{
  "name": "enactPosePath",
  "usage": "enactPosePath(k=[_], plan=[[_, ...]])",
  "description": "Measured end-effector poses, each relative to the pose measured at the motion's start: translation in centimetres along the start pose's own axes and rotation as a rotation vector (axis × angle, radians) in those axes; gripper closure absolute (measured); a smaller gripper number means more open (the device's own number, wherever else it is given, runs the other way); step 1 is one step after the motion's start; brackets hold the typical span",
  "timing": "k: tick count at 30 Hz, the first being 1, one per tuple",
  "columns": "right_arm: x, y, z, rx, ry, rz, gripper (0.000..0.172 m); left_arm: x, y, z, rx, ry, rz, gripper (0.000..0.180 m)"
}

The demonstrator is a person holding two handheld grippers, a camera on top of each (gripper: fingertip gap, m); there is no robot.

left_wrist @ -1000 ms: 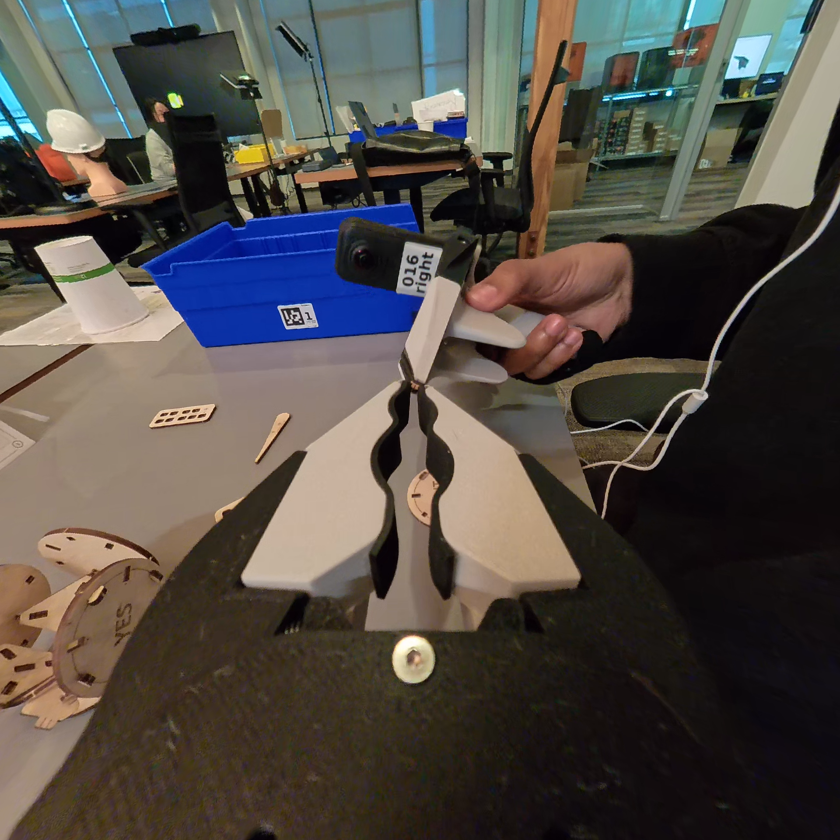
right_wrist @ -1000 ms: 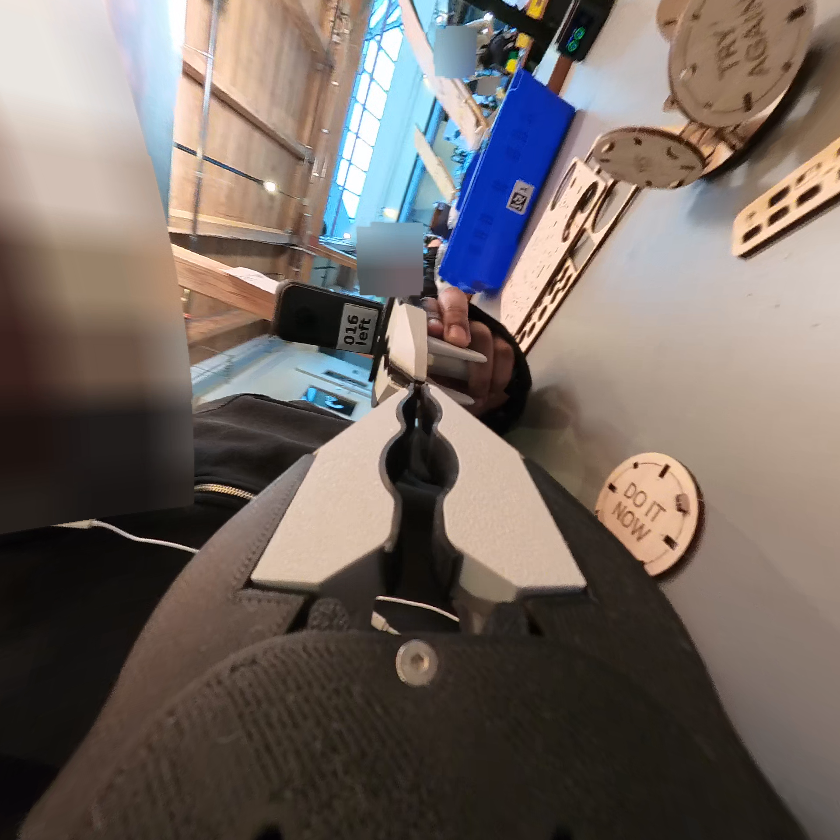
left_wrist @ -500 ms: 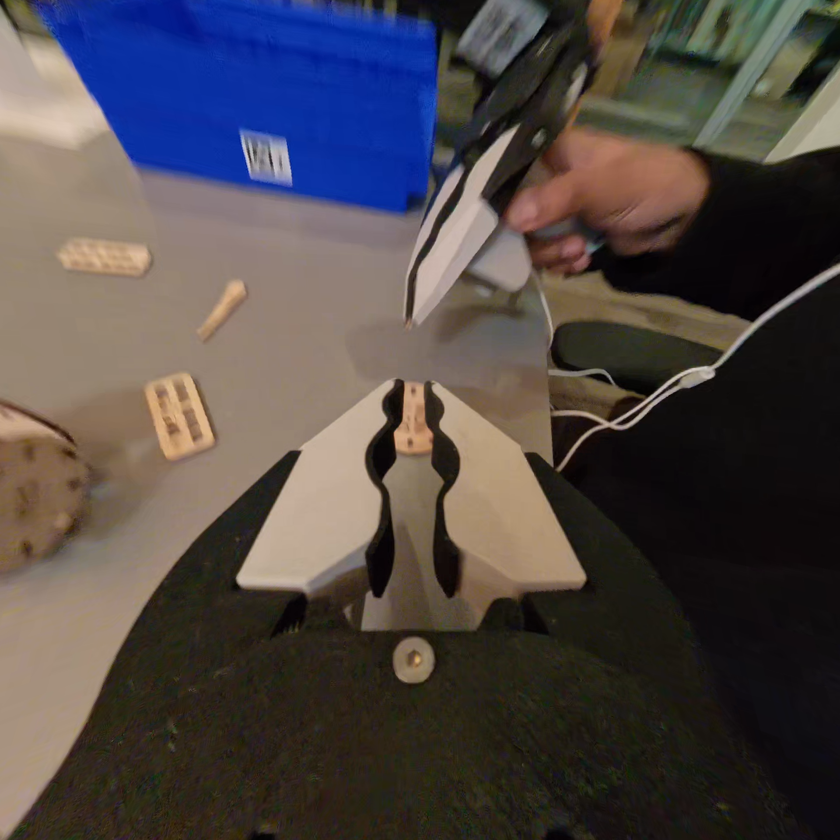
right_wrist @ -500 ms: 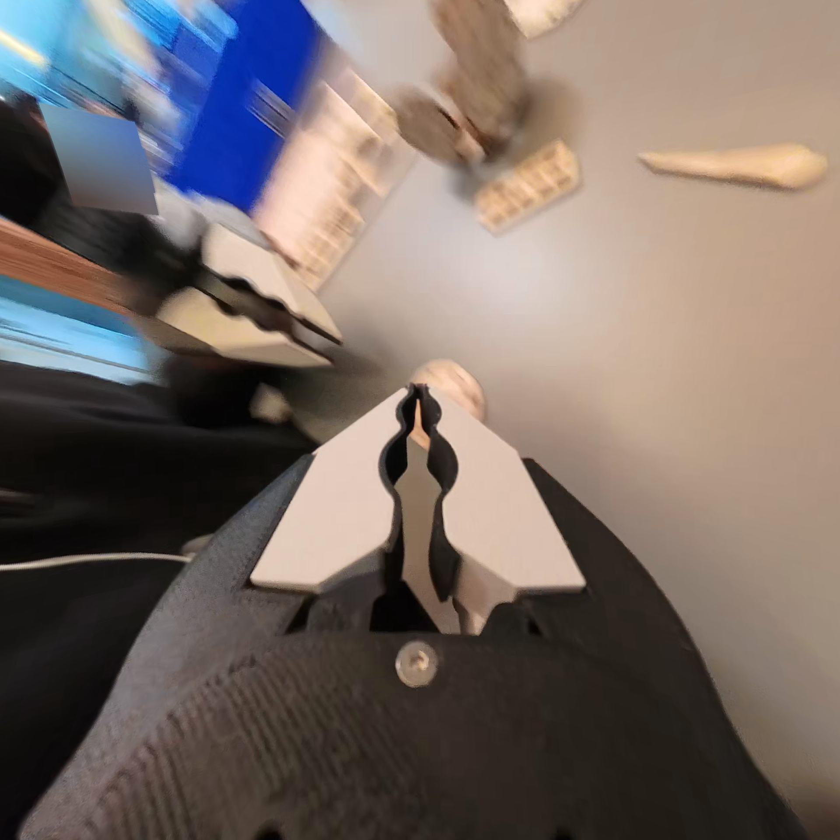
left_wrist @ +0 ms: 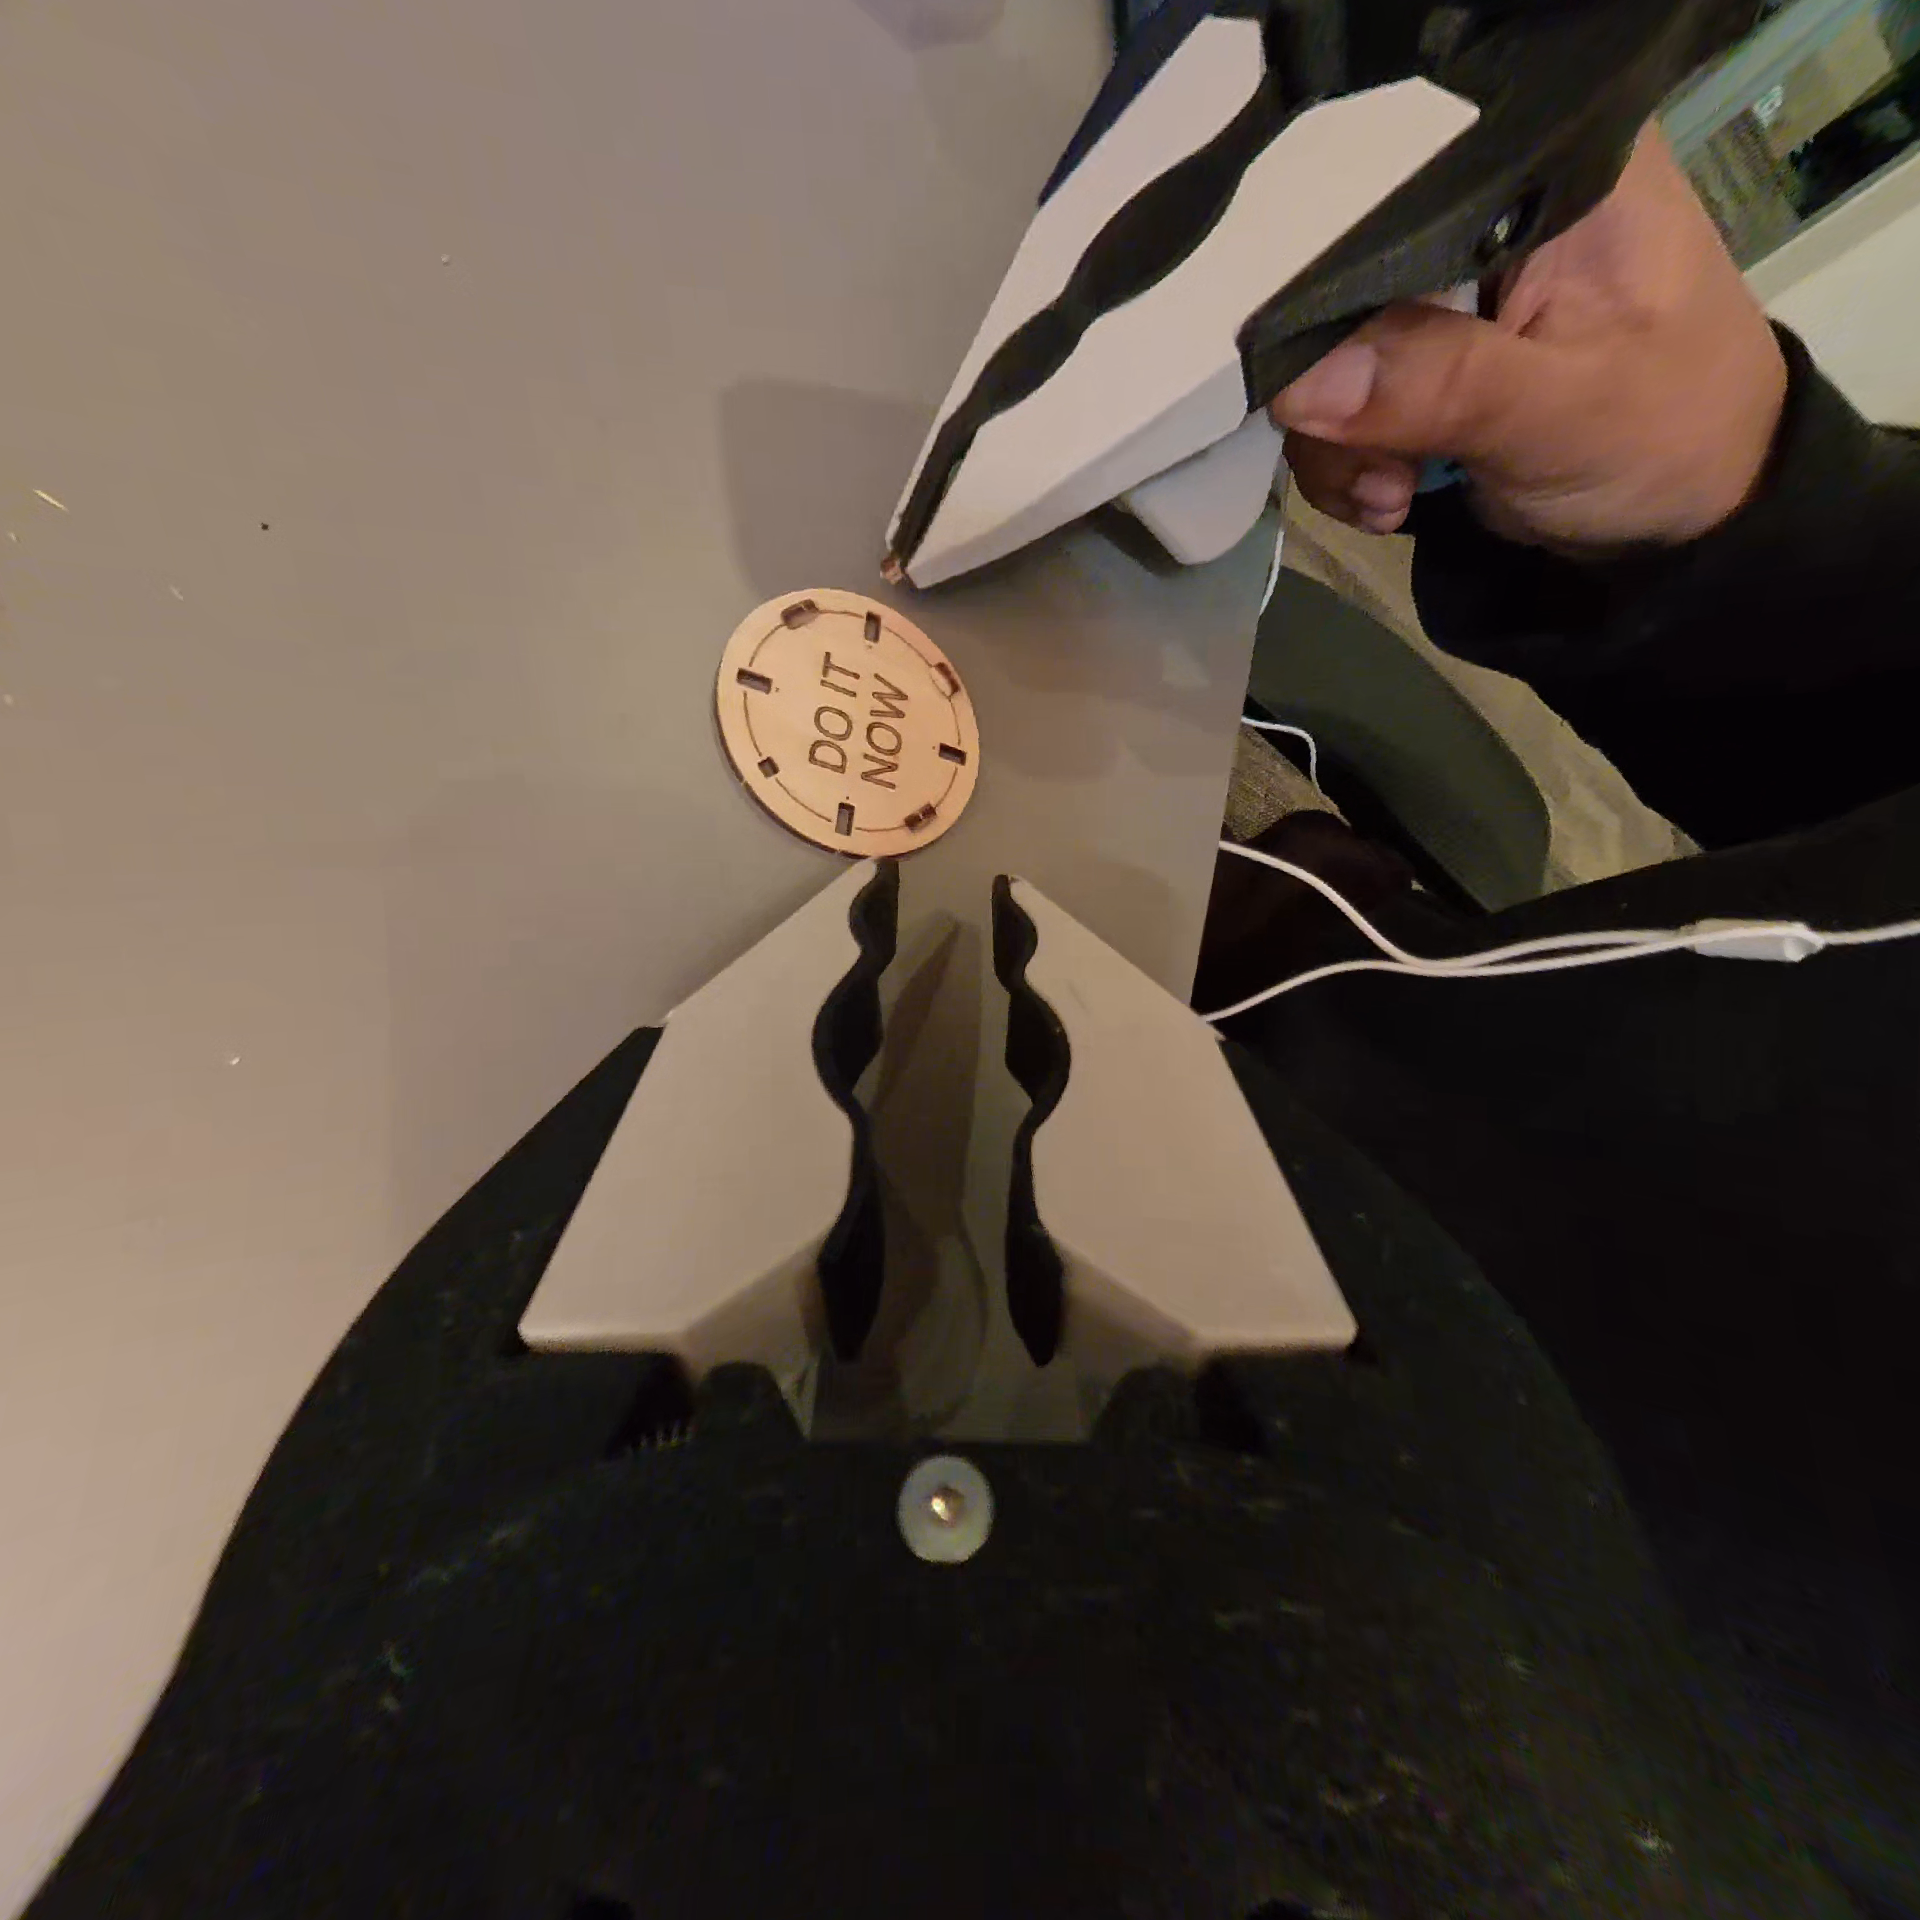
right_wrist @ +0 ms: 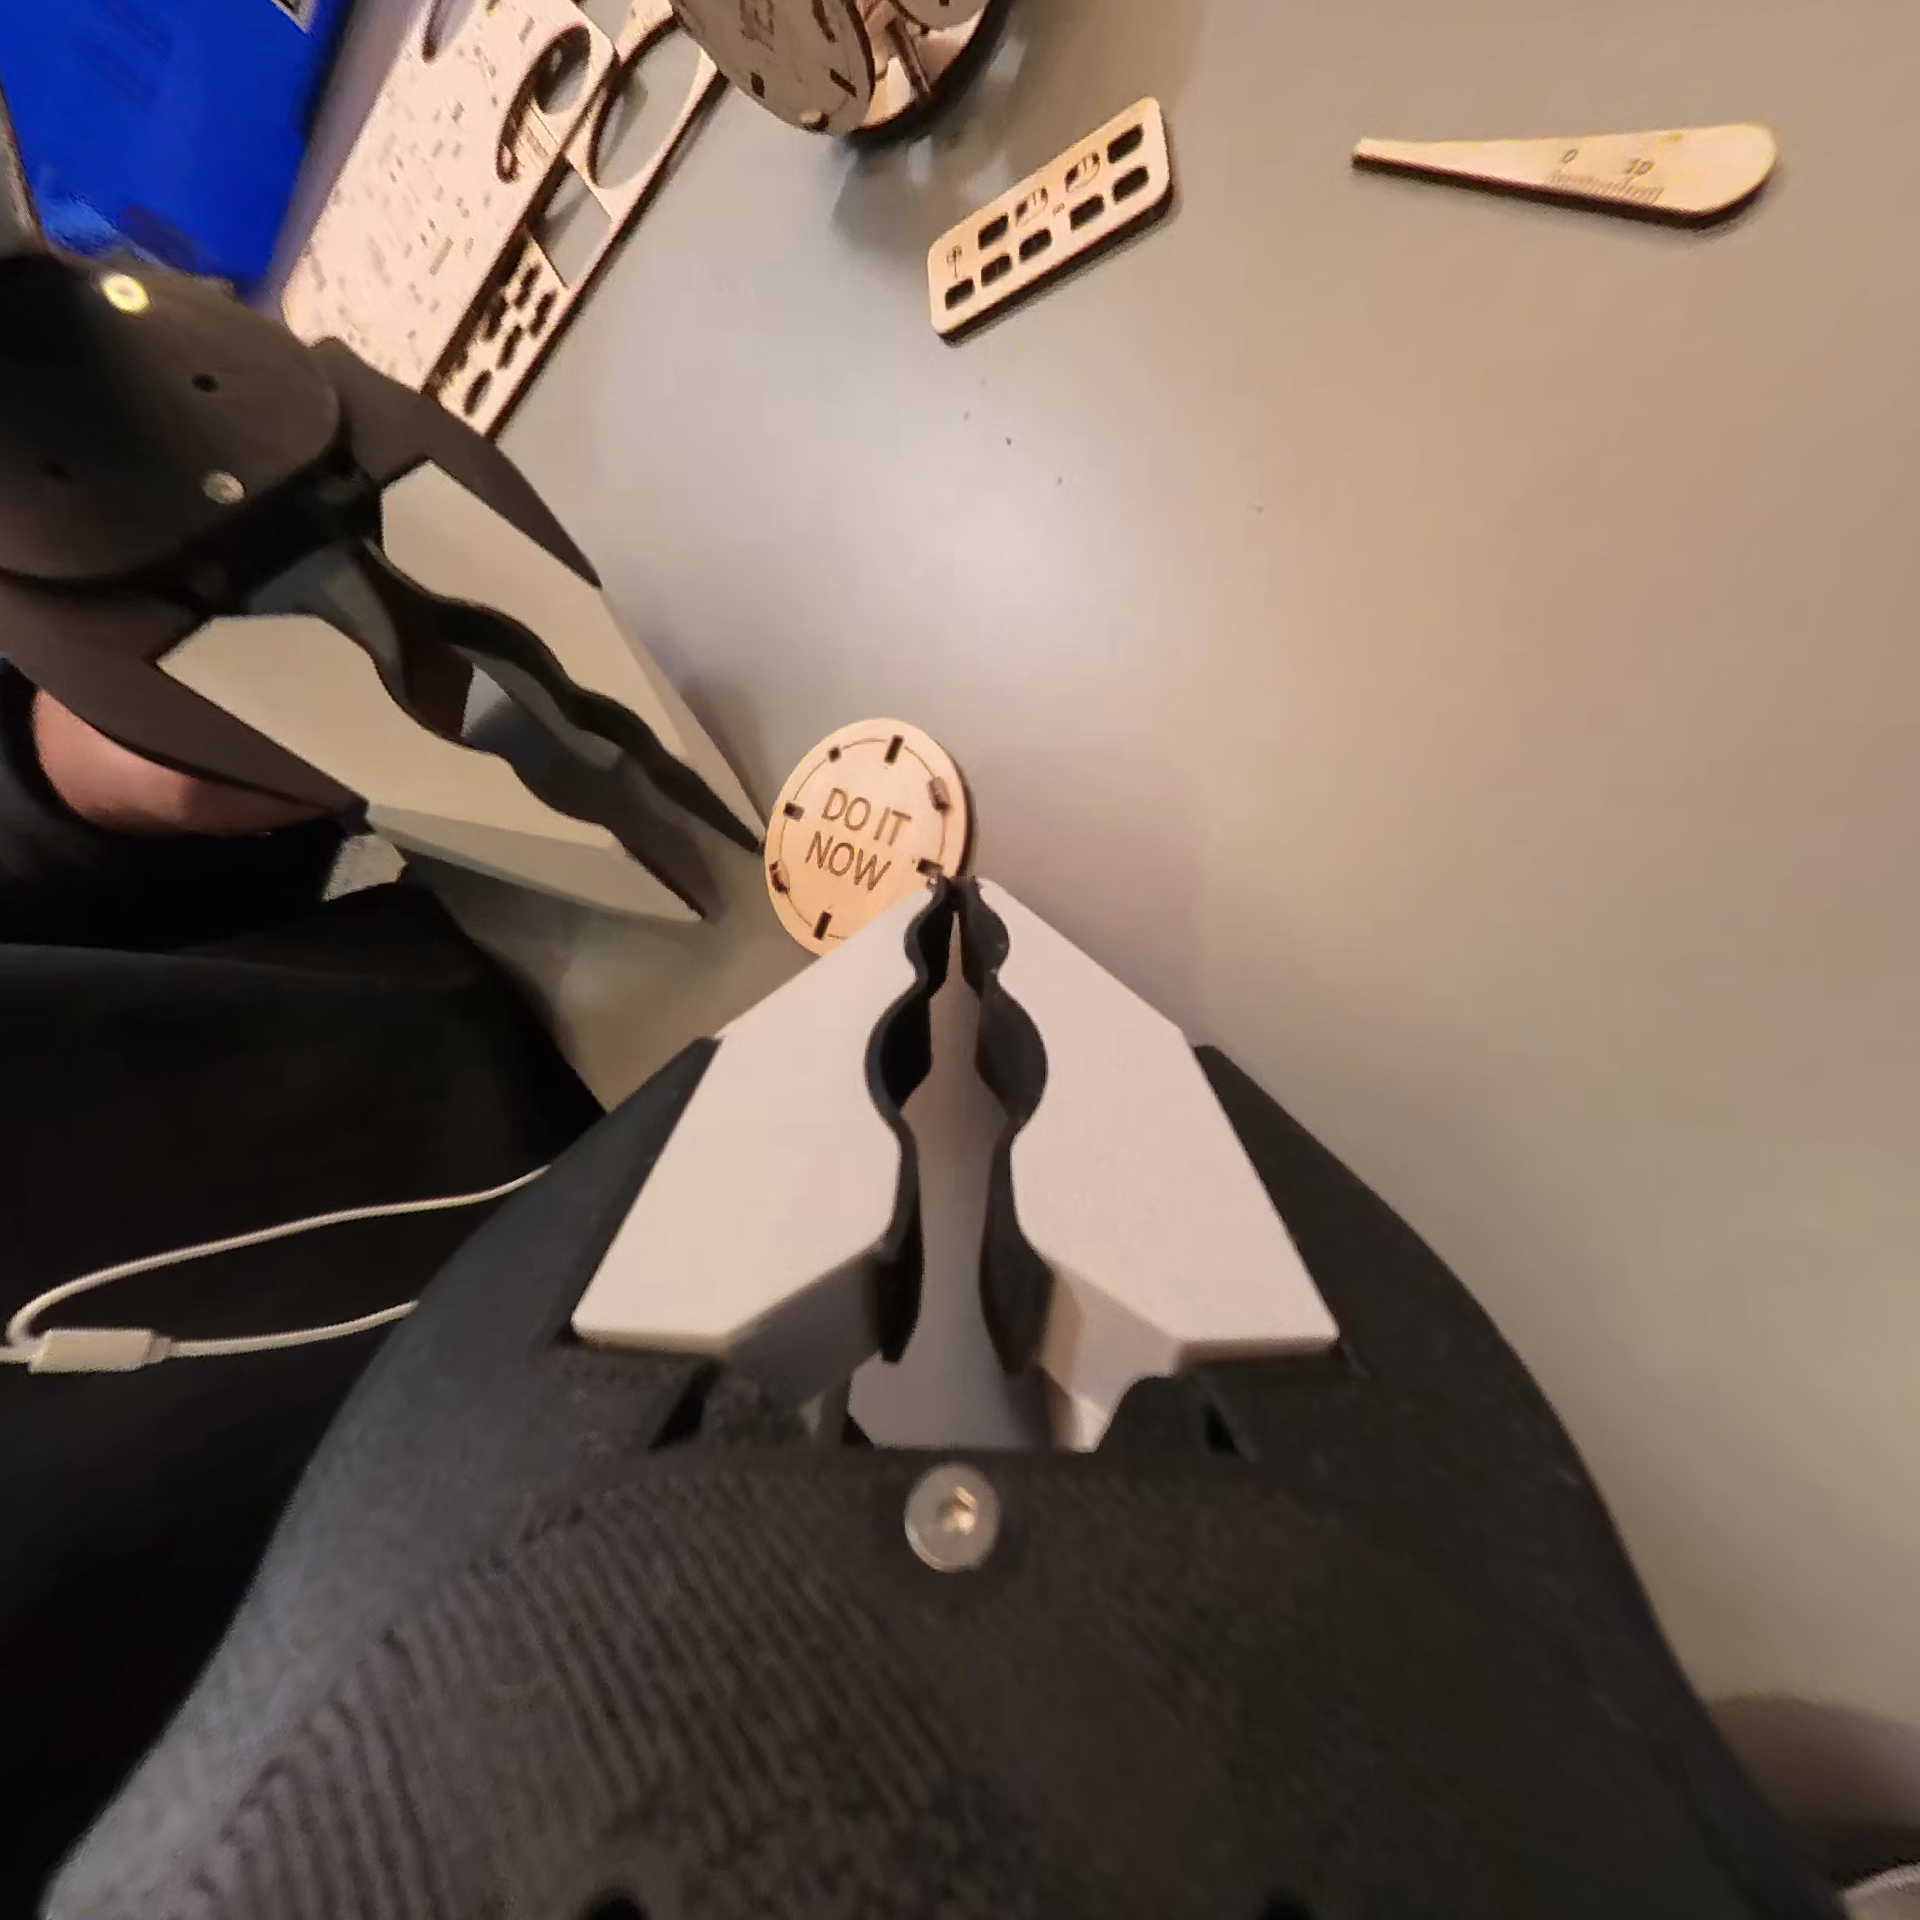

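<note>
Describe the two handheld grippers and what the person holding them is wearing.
Both the left gripper and the right gripper have a black textured body, a silver screw at its centre, and two pale grey wedge-shaped fingers lined with wavy black pads. The person wears black sleeves, and a thin white cable crosses the clothing.

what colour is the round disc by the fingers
Light tan wood with dark engraved marks; clearest in the left wrist view.

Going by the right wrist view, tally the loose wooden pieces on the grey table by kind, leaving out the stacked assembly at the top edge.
Engraved round disc: 1
Slotted rectangular plate: 1
Tapered pointer-shaped piece: 1
Large cut-out sheet: 1
Total: 4
</note>
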State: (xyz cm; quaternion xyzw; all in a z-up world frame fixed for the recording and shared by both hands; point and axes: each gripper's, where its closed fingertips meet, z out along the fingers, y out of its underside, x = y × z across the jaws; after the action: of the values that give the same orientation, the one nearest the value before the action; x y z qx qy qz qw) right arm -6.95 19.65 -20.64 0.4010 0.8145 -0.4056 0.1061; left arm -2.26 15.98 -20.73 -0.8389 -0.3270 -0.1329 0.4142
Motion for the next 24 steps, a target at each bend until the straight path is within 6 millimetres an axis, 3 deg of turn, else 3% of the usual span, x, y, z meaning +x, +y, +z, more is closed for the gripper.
enactPosePath(k=[5, 12, 18, 24], plan=[[-1.0, 0.6, 0.4, -0.036, -0.006, -0.015, 0.172, -0.3, -0.5, 0.1, 0.013, 0.0, -0.018, 0.167], [-2.9, 0.6, 0.7, -0.036, -0.064, -0.007, 0.171, -1.7, -2.0, -0.1, 0.069, -0.053, -0.005, 0.149], [-1.2, -0.6, -0.9, 0.018, -0.011, 0.024, 0.172, -1.7, -2.5, 0.3, 0.085, -0.034, 0.024, 0.146], [-1.4, -1.2, -1.0, 0.044, -0.039, 0.05, 0.171, -0.4, -3.7, 1.8, 0.076, 0.054, 0.1, 0.137]])
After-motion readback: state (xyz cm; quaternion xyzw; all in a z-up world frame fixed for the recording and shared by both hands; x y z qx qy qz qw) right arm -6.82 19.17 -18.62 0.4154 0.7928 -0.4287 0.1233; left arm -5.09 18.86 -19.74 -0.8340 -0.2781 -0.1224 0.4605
